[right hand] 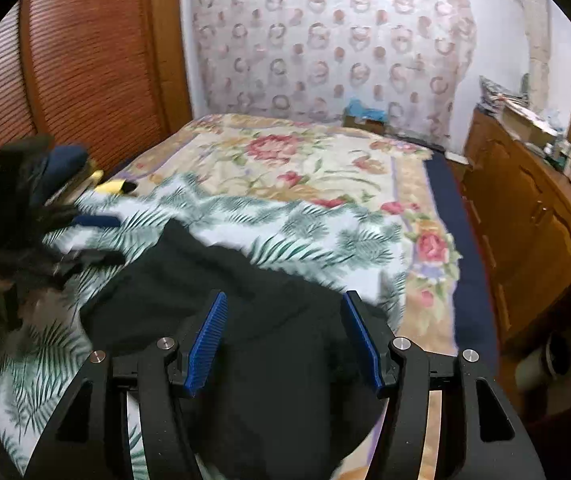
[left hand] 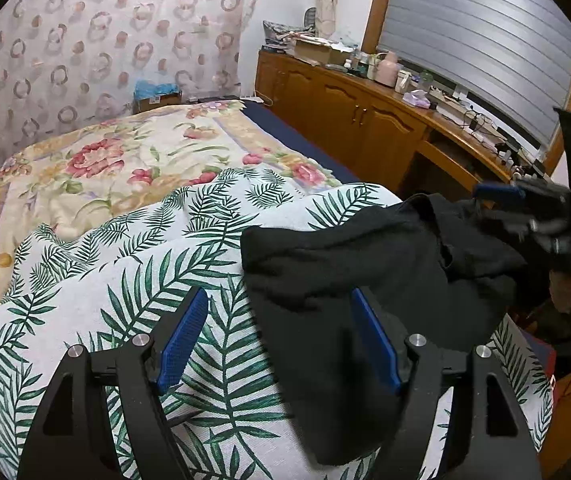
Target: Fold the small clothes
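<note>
Palm-leaf fabric (left hand: 85, 312) covers the near end of the bed, laid over a floral bedspread (left hand: 125, 168), and it serves as the folding surface. At its left edge the left gripper (left hand: 281, 344) hangs over the cloth with fingers spread wide and nothing between them; its right pad overlaps the left border of the black garment (left hand: 365, 280), probably lined up to pinch that border. The garment lies rumpled, only part spread, toward the right near corner, one end drooping over the near edge. Further right, the right gripper (right hand: 285, 344) hovers over the garment's right portion, fingers likewise apart and empty. Judging by this, both tools stand ready to take opposite sides for a fold.
</note>
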Demonstrator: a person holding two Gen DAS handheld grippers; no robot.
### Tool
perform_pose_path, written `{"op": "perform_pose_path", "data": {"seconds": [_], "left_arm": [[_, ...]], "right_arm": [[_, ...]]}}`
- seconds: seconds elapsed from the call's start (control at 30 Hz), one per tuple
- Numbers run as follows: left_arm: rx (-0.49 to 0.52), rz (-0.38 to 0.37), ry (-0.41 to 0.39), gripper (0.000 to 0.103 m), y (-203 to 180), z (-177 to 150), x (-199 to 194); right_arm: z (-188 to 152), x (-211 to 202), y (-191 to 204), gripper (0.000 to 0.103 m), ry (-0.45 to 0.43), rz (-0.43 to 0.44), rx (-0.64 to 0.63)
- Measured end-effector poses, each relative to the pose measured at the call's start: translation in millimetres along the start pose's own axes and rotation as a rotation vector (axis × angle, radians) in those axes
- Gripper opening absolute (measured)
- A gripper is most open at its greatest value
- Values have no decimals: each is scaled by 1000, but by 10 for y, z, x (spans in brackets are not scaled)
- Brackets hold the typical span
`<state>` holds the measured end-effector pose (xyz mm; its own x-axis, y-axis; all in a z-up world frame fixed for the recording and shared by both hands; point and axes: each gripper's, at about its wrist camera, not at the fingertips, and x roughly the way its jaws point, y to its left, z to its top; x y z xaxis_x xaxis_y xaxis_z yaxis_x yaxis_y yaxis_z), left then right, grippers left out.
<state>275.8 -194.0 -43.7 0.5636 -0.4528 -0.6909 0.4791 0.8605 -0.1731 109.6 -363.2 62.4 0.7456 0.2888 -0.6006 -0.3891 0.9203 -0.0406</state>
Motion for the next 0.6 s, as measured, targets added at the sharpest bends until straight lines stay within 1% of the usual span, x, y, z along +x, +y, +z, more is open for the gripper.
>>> {"op": "perform_pose_path", "data": {"seconds": [0.1,0.13,0.23,0.27,0.3,0.33,0.37,0.4,0.47,0.57,0.6], "left_arm": [[0,1,0,75,-4,-5,3],[1,0,1,75,-2,-5,3],[5,1,7,75,-2,-8,16],[9,3,10,75,-4,-11,22],[11,4,11,75,-3,-14,30],[12,5,12,75,-3,-15,33],[12,5,14,75,-4,-19,47],[12,5,17,75,-5,-21,61],[12,4,21,75,-6,-15,95],[4,8,35,75,34,9,179],[1,10,44,75,49,19,220]], "right_arm": [[-114,68,130,53,45,36,-33],[-158,113,168,51,65,37,-51],[-265,266,205,30,115,23,-95],[-278,278,185,16,115,16,-100],[-276,268,143,8,105,9,-96],[-264,238,88,7,89,8,-82],[-242,193,15,6,62,-14,-65],[-217,129,-13,5,38,-55,-51],[-182,58,-198,5,6,-119,1],[-160,13,-468,5,-10,-185,80],[-164,5,-534,7,-14,-201,107]]}}
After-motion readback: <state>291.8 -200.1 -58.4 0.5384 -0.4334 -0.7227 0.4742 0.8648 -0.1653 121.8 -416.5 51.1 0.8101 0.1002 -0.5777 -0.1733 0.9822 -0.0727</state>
